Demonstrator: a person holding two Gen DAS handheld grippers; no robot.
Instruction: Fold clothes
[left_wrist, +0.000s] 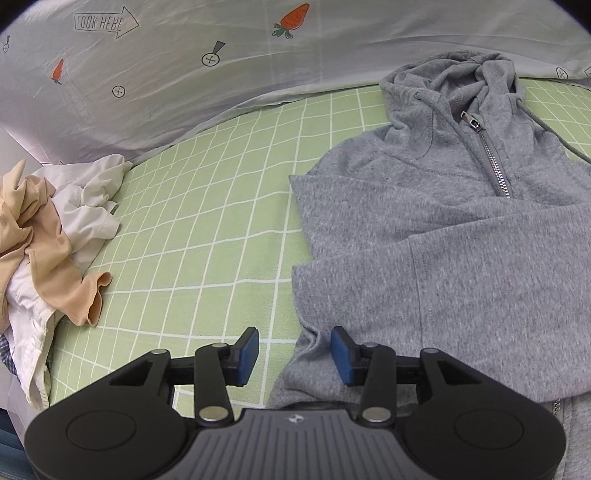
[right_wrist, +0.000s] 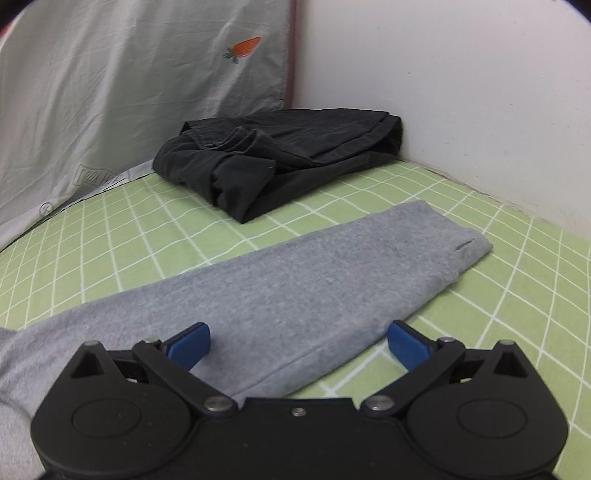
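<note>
Lying front-up on the green checked bed (left_wrist: 207, 206), the grey hoodie (left_wrist: 443, 236) has one sleeve folded across its chest and the other sleeve (right_wrist: 288, 284) stretched flat. The left gripper (left_wrist: 295, 350) hangs over its lower edge, jaws open and empty; the right gripper (right_wrist: 299, 341) hangs over the stretched sleeve, jaws wide open

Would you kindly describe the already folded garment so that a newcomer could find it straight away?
Start at the green checked bedsheet and follow it to the corner where the white wall meets the carrot-print cloth. There lies the dark folded garment, just beyond the grey sleeve. It alone is near-black and compactly folded.
</note>
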